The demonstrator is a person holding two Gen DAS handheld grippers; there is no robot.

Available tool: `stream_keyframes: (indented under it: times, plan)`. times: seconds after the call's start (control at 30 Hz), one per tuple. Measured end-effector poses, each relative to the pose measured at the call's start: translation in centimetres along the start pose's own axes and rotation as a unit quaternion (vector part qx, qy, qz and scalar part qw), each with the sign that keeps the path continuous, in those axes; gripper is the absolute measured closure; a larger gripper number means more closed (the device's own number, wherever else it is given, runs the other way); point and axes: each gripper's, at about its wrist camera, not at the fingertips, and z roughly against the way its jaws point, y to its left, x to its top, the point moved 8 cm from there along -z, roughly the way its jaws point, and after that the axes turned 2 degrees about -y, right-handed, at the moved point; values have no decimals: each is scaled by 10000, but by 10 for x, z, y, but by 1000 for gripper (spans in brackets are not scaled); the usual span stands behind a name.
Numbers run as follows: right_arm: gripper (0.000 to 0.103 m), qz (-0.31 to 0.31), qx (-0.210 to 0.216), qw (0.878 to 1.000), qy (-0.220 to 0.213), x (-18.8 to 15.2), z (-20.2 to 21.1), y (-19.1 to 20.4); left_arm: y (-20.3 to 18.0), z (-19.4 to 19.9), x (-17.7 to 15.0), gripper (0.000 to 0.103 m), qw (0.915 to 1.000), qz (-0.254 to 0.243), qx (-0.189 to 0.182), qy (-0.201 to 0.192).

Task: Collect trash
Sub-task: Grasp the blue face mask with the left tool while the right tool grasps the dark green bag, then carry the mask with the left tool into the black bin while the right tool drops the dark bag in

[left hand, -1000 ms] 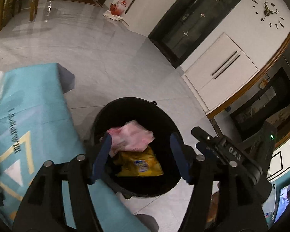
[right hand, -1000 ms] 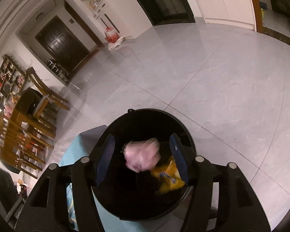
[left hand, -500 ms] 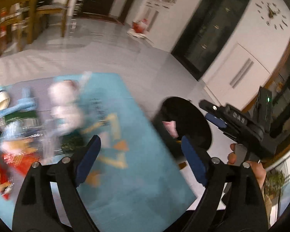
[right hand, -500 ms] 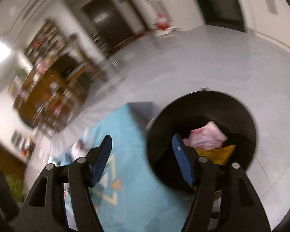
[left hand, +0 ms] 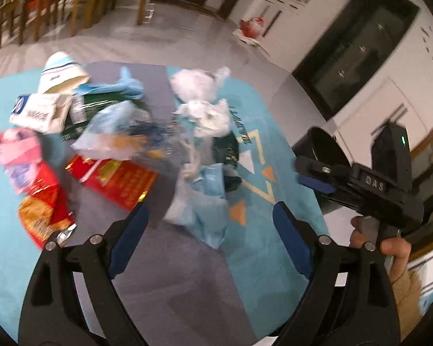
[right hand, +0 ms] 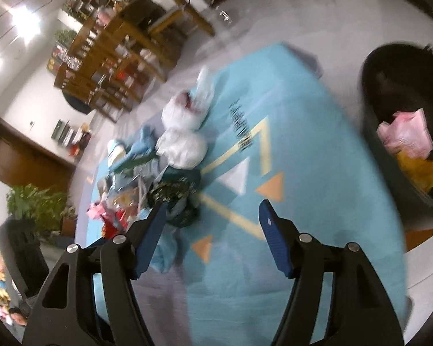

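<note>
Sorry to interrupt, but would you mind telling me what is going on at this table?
A person is clearing litter off a table with a teal patterned cloth, holding a two-finger gripper in each hand. Both the left gripper and the right gripper are open and empty, pointing at the trash. A crumpled light blue plastic bag, a white plastic bag and a red foil packet lie in the pile. The round black bin beside the table holds a pink wrapper and a yellow packet.

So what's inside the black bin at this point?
The black bin holds a crumpled pink bag lying over a yellow wrapper. Whatever sits beneath them is covered.
</note>
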Motion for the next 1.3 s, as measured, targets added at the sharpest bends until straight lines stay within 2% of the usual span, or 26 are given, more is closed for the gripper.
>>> stream_keyframes:
  times: [0.13,0.2,0.37,0.43,0.6,0.7,0.77,0.83,1.03,1.17,1.3]
  plan:
    - [37,-69,170,9997,157,-1,-14,15,-3,-19,-1,16,9999,-27,88,70]
    - [36,-110,220,9995,209,0,-20,21,1,-27,-2,27,9998,-9,135,160]
    - [36,-313,270,9983,402,2,-39,26,2,-43,-7,30,9993,-92,194,302]
    - [35,-403,289,9978,449,2,-46,26,3,-49,-10,39,9991,-52,163,386]
    - [31,-520,266,9964,613,2,-60,27,7,-58,-18,77,9980,-36,161,616]
    - [31,-459,324,9959,711,-2,-65,32,7,-55,-24,86,9972,-3,123,743]
    - [32,-375,357,9958,754,-4,-67,35,8,-50,-29,87,9966,49,108,816]
    - [41,-170,357,9965,740,-6,-65,40,9,-42,-34,88,9960,168,3,876]
    - [59,254,182,9966,761,-14,-63,46,7,-26,-45,88,9949,258,-97,972]
    - [61,169,237,9969,730,-17,-48,42,4,-20,-45,88,9954,169,-176,930]
    - [61,-50,410,9982,444,-14,-14,30,-2,-3,-47,88,9962,114,-346,796]
